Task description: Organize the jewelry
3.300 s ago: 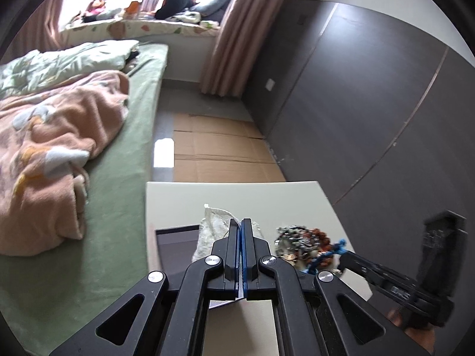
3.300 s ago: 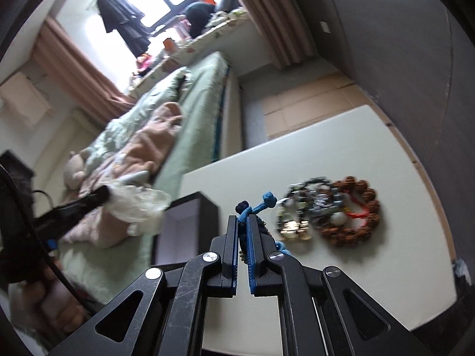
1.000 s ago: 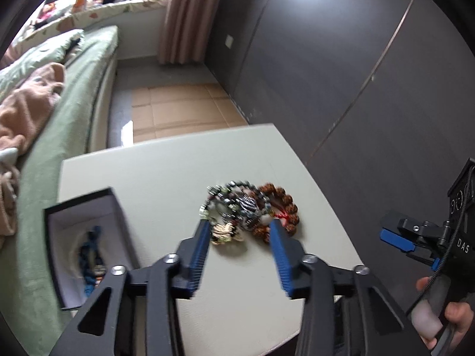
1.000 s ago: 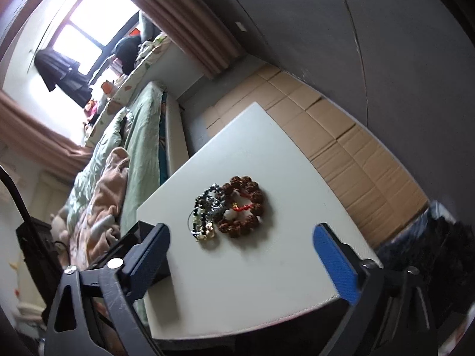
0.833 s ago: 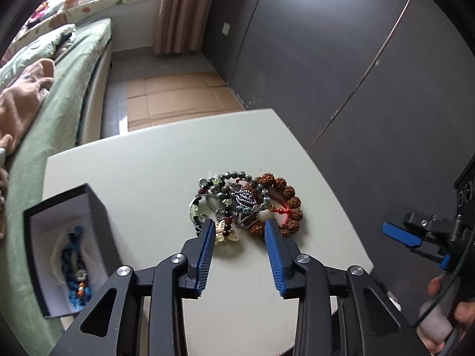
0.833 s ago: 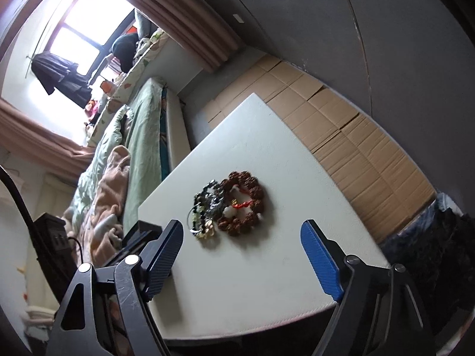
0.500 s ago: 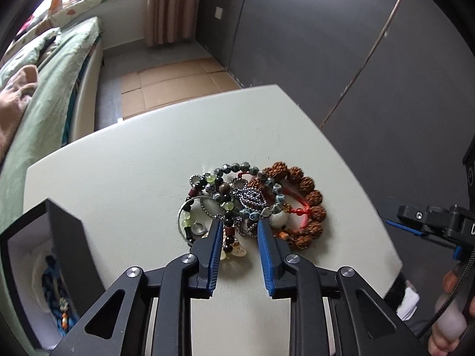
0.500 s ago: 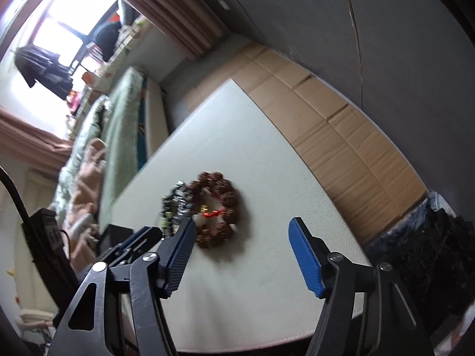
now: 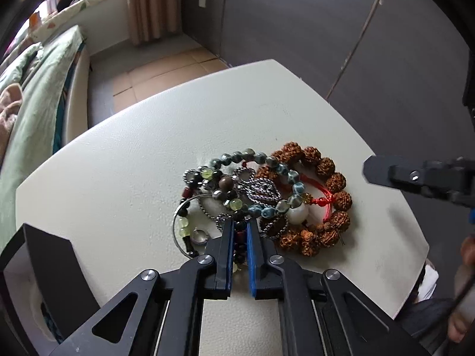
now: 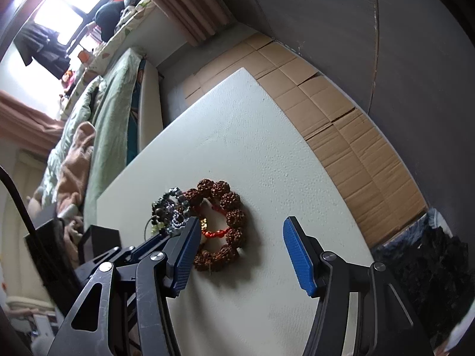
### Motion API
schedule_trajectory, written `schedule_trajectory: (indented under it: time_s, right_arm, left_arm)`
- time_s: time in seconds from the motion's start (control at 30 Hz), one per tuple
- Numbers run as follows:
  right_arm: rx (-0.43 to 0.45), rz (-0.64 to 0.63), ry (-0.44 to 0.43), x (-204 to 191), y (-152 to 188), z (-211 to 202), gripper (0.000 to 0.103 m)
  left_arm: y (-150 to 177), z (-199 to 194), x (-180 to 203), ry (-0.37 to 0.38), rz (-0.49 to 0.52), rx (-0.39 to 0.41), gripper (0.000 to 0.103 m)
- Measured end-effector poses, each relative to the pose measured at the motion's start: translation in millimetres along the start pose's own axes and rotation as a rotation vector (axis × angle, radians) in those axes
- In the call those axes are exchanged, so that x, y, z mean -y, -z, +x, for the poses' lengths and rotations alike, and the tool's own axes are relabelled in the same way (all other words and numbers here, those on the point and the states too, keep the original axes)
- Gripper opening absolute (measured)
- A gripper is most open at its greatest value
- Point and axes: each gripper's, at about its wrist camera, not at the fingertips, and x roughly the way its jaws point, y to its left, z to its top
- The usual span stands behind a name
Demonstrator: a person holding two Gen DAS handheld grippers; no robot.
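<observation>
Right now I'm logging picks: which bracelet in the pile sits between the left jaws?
The dark-beaded bracelet, with maroon and yellow-green beads; the brown seed bracelet and blue-grey one lie beyond the tips.

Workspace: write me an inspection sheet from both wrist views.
Surface: white table, bare beyond the pile.
Job's things: tangled bracelet pile; brown seed-bead bracelet on its right side; black jewelry box at left.
Clutter: nothing seen.
Grippers: left tongs closed on a dark-bead strand at the pile's near edge; right tongs open, holding nothing.
Cables: black cable at left edge.
Surroundings: bed, curtain, cardboard-covered floor.
</observation>
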Motion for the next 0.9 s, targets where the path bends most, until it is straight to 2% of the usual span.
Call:
schedule_trajectory:
  time_s: [0.17,0.27,0.6,0.77,0.87,0.9]
  right_arm:
    - [-0.008,-0.04,0.051,-5.7,-2.7,13.2,0.059]
    - [-0.004,-0.054,0.066,-9.3,-4.2,18.2,0.054]
    - [0.006,-0.169,0.216,-32.5,-3.9,38.0,0.048]
    - [0.029,-0.199,0.244,-38.7,-6.7,42.4,0.048]
    - [0.02,-0.271,0.313,-47.4,-2.4,45.4,0.04]
    - [0.015,-0.29,0.331,-50.7,-1.0,45.7,0.031]
  left_arm:
    - [-1.0,-22.9,-11.7,0.057,-0.051,0.041,0.008]
    - [-3.1,-38.7,-18.3,0.095,-0.08,0.075,0.008]
    - [-7.0,-69.9,-37.4,0.111,-0.131,0.155,0.008]
    - [-7.8,-77.5,-50.3,0.101,-0.161,0.164,0.008]
    - [-8.7,-85.8,-55.0,0.098,-0.179,0.177,0.008]
    - [-8.6,-89.8,-56.0,0.092,-0.184,0.186,0.008]
